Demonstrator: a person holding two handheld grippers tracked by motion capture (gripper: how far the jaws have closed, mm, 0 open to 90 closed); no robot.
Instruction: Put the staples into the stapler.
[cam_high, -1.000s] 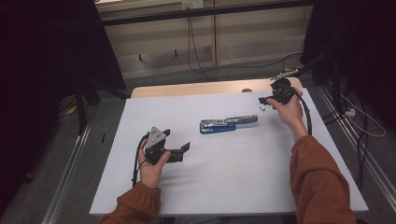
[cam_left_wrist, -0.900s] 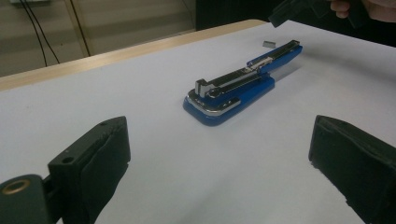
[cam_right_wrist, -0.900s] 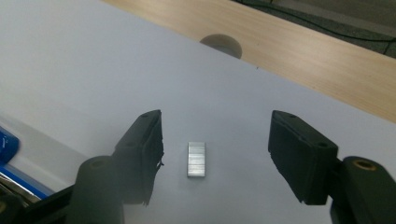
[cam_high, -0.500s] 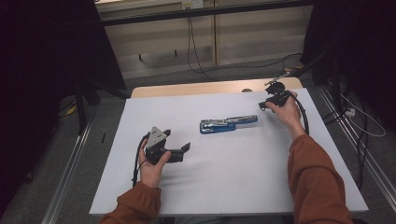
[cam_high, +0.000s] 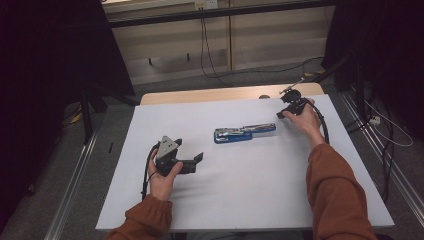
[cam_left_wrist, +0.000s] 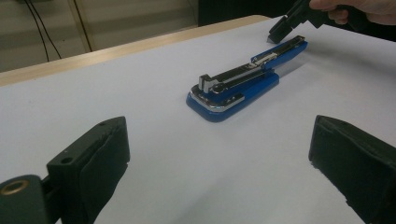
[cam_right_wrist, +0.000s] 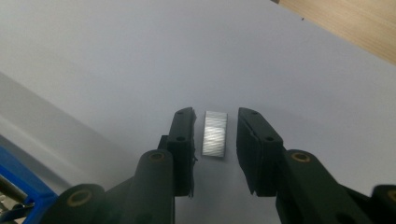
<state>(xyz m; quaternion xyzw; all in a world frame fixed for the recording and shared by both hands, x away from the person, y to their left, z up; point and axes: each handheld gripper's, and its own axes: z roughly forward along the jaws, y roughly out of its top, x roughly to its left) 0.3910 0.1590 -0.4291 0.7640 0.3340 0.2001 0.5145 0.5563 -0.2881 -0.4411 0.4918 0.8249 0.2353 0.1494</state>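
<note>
The right hand-held gripper (cam_right_wrist: 215, 140) sits low in the middle of the right gripper view, its jaws on either side of a small block of staples (cam_right_wrist: 215, 134) lying flat on the white surface (cam_right_wrist: 116, 56). The jaws have just been closing, with the staples between them, but a thin gap shows on each side, so the pads do not press on the block yet. In the high view this gripper (cam_high: 286, 111) is at the upper right of the sheet, just right of the open blue stapler (cam_high: 244, 133), which lies in the middle with its magazine exposed.

The left hand-held gripper (cam_high: 196, 161) rests at the lower left of the high view, jaws wide apart and holding nothing; in its own view the stapler (cam_left_wrist: 243, 84) lies ahead in the upper middle, well clear of its jaws.

The step in hand looks like picking up the staples to load them. To do it well, keep the jaws square to the long sides of the block and the tips touching the sheet, so the pads catch the full height of the thin strip. Close gently: too hard a squeeze may snap or buckle it. Lift straight up before swinging toward the stapler's channel.
</note>
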